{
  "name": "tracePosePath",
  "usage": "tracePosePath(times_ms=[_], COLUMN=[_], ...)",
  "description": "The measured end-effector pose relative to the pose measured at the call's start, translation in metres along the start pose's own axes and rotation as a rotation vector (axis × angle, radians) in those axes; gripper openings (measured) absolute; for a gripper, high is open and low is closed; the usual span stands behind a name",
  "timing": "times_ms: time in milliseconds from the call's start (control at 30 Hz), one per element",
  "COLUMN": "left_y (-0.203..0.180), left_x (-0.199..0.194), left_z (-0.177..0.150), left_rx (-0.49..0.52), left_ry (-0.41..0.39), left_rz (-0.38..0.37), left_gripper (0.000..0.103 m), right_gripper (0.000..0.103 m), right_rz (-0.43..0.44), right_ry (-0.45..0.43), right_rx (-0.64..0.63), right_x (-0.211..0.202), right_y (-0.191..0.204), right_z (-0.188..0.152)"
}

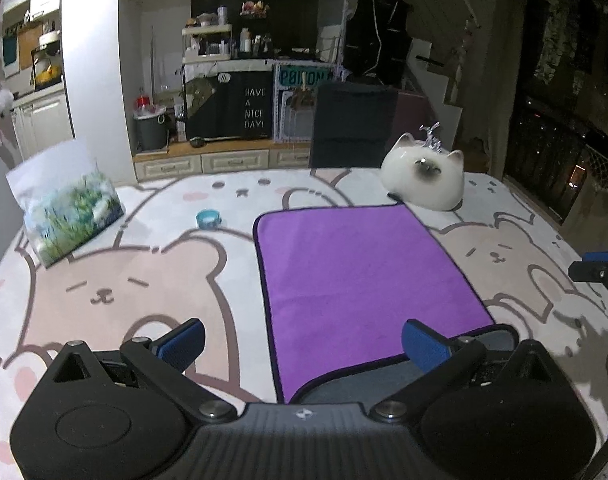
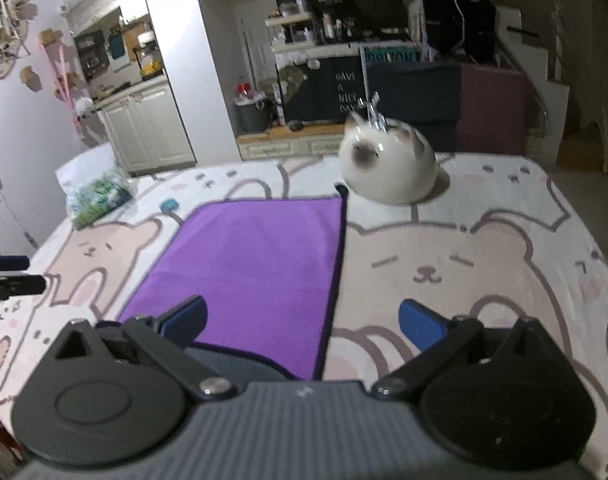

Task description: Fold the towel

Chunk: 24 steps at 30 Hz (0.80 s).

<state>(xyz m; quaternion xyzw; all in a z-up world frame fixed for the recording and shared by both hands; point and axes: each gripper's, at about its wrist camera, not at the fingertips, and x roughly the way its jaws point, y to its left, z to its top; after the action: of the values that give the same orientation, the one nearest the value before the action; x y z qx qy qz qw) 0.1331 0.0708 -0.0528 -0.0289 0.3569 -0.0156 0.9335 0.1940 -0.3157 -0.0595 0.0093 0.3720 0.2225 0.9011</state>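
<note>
A purple towel (image 1: 360,280) with a dark hem lies flat on the bear-print tablecloth (image 1: 116,280). Its near edge shows a grey underside turned up. My left gripper (image 1: 303,344) is open and empty, just above the towel's near left corner. In the right wrist view the towel (image 2: 248,272) lies left of centre. My right gripper (image 2: 302,322) is open and empty over the towel's near right corner. The right gripper's tip also shows in the left wrist view (image 1: 600,268), and the left gripper's tip shows in the right wrist view (image 2: 12,280).
A white ceramic cat (image 1: 424,178) stands just past the towel's far right corner, also in the right wrist view (image 2: 388,160). A small teal ring (image 1: 209,219) and a printed plastic bag (image 1: 68,210) lie at the far left. Cabinets and shelves stand beyond the table.
</note>
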Motion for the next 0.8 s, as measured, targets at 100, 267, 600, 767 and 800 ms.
tracePosePath(times_ms=[100, 267, 600, 767, 800], left_y=[0.01, 0.03, 0.045, 0.043, 0.042], left_x=[0.014, 0.033, 0.064, 0.075, 0.077], left_z=[-0.01, -0.03, -0.058, -0.061, -0.061], left_rx=[0.002, -0.025, -0.042, -0.033, -0.029], left_ry=[0.014, 0.027, 0.098, 0.139, 0.146], left_rz=[-0.018, -0.085, -0.23, -0.236, -0.239], left_gripper=[0.103, 0.103, 0.072, 0.052, 0.047], right_gripper=[0.103, 0.103, 0.098, 0.067, 0.059], right_rz=[0.01, 0.094, 0.201, 0.24, 0.234], right_ry=[0.027, 0.067, 0.166, 0.266, 0.28], right_rx=[-0.01, -0.122, -0.187, -0.19, -0.19], right_x=[0.017, 0.046, 0.073, 0.085, 0.086], right_y=[-0.005, -0.011, -0.014, -0.006, -0.005], right_z=[-0.006, -0.021, -0.036, -0.039, -0.039])
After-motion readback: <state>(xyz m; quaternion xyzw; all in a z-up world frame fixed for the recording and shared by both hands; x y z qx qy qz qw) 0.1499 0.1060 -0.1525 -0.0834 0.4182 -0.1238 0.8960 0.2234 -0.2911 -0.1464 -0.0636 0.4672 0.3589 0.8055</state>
